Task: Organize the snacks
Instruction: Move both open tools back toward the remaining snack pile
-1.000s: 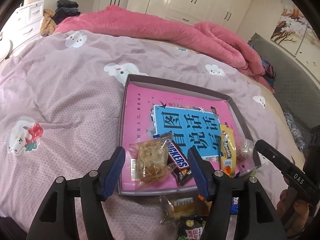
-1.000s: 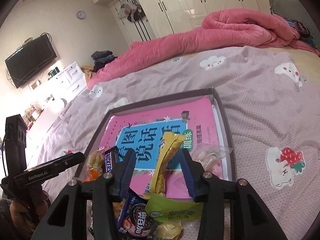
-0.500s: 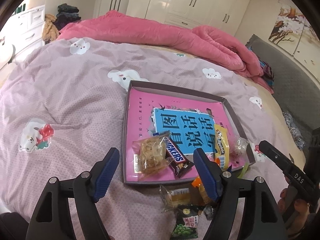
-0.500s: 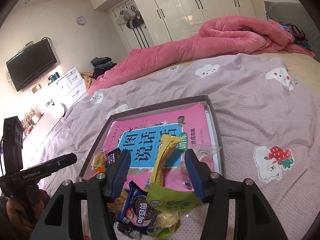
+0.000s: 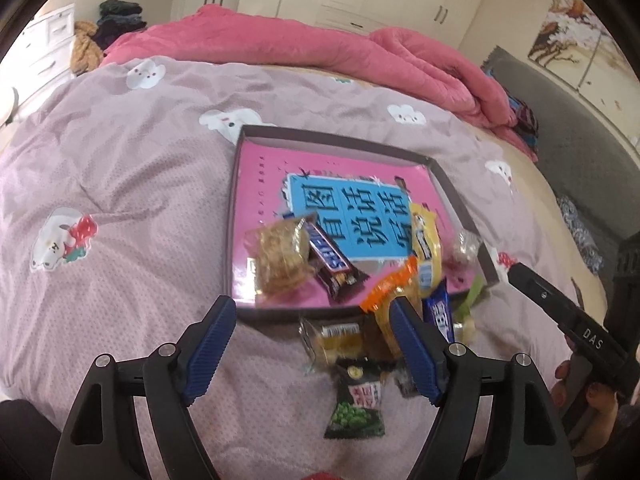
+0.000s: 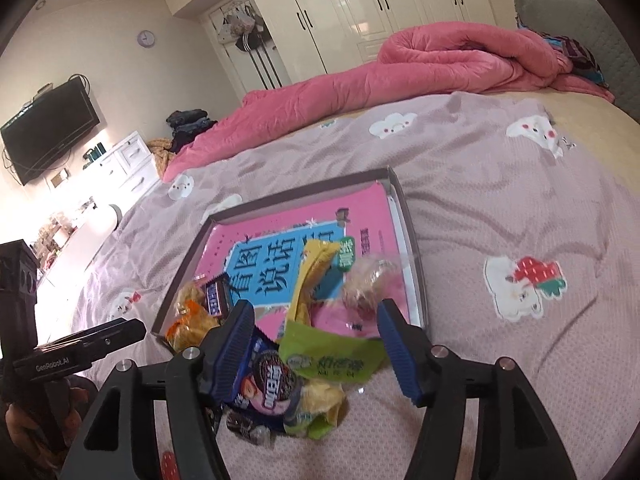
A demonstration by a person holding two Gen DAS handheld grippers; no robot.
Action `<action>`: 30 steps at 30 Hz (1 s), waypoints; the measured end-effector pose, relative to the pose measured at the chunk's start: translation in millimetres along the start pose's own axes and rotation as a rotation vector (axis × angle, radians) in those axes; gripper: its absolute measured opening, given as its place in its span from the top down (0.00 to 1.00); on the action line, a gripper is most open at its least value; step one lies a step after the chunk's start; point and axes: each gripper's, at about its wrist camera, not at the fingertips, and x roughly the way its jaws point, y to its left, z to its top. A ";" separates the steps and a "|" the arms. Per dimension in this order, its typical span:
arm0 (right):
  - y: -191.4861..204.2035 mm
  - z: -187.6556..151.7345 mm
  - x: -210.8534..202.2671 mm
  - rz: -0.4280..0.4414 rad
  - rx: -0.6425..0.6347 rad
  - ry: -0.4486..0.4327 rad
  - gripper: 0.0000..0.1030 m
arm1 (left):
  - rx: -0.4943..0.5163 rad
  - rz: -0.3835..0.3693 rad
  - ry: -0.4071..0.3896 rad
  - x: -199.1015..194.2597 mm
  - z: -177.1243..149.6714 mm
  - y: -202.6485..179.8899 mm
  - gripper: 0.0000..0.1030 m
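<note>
A shallow box (image 5: 336, 138) with a pink book (image 5: 264, 168) in it lies on the bed. In it are a clear pack of biscuits (image 5: 280, 258), a Snickers bar (image 5: 332, 262) and a yellow bar (image 5: 426, 240). Loose snacks lie in front of it: an orange pack (image 5: 390, 292), a clear pack (image 5: 332, 338), a green-pea pack (image 5: 358, 406), a blue Oreo pack (image 6: 268, 378) and a green pack (image 6: 334, 354). My left gripper (image 5: 312, 350) is open above the loose pile. My right gripper (image 6: 318, 348) is open over the Oreo and green packs, holding nothing.
The bed has a mauve cover (image 5: 120, 184) and a rolled pink quilt (image 5: 320, 52) at the far side. A grey headboard (image 5: 560, 136) is to the right. A white dresser (image 6: 128, 164) and a wall TV (image 6: 48, 132) stand left.
Both grippers have drawn back from the box toward me and opened wider. More of the loose snack pile in front of the box has come into view.
</note>
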 end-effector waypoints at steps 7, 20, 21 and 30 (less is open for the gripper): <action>4.9 -13.3 0.0 -0.006 -0.011 0.038 0.38 | 0.030 0.005 0.020 -2.4 -11.4 -4.8 0.22; 3.0 -34.5 10.9 -0.041 0.004 0.142 0.38 | 0.065 0.000 0.108 8.9 -36.3 -16.7 0.22; 1.8 -35.8 12.5 -0.043 0.009 0.150 0.38 | 0.068 -0.001 0.115 10.4 -37.6 -17.7 0.22; -7.7 -44.0 26.2 -0.019 0.062 0.206 0.38 | 0.097 0.000 0.165 23.5 -52.6 -27.1 0.22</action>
